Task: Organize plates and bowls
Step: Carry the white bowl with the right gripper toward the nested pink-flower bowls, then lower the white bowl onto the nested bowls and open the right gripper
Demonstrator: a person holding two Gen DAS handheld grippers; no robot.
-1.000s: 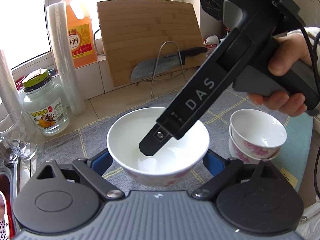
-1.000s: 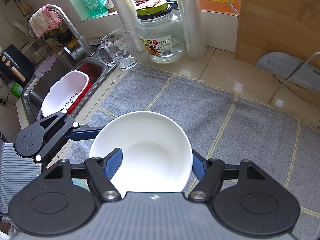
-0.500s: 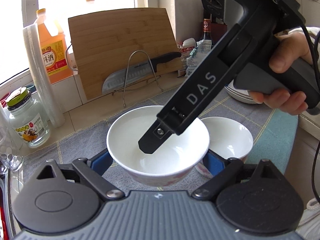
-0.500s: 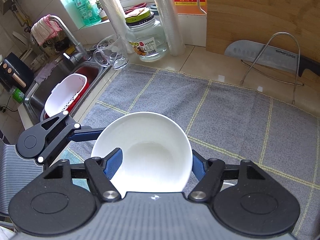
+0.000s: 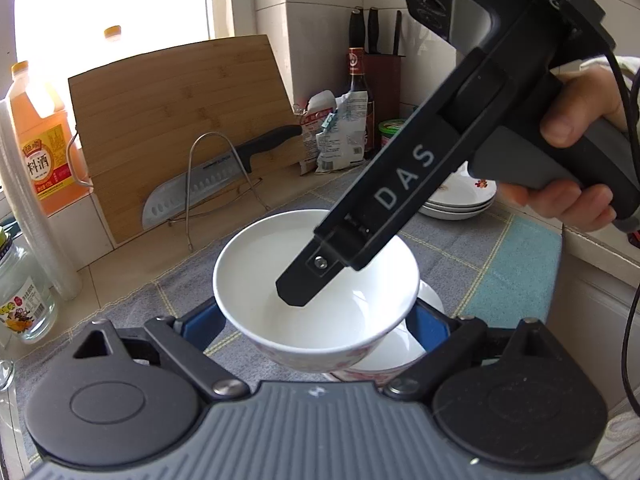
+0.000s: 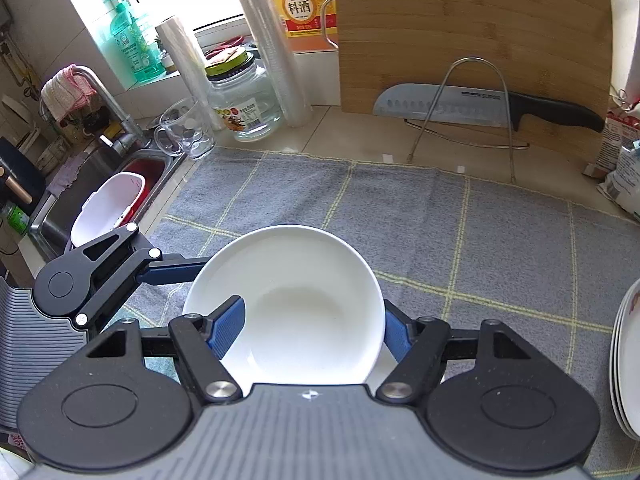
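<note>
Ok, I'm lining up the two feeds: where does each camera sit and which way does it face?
Left wrist: on the left gripper, facing the cutting board and corner; shows right gripper and the person's right hand.
Right wrist: on the right gripper, facing the sink; shows left gripper.
Shared: the white bowl both hold, the cleaver, the plate stack.

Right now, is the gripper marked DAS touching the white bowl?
Touching. The right wrist view shows the right gripper clamped on the rim of the white bowl: one blue pad inside, the other outside.
</note>
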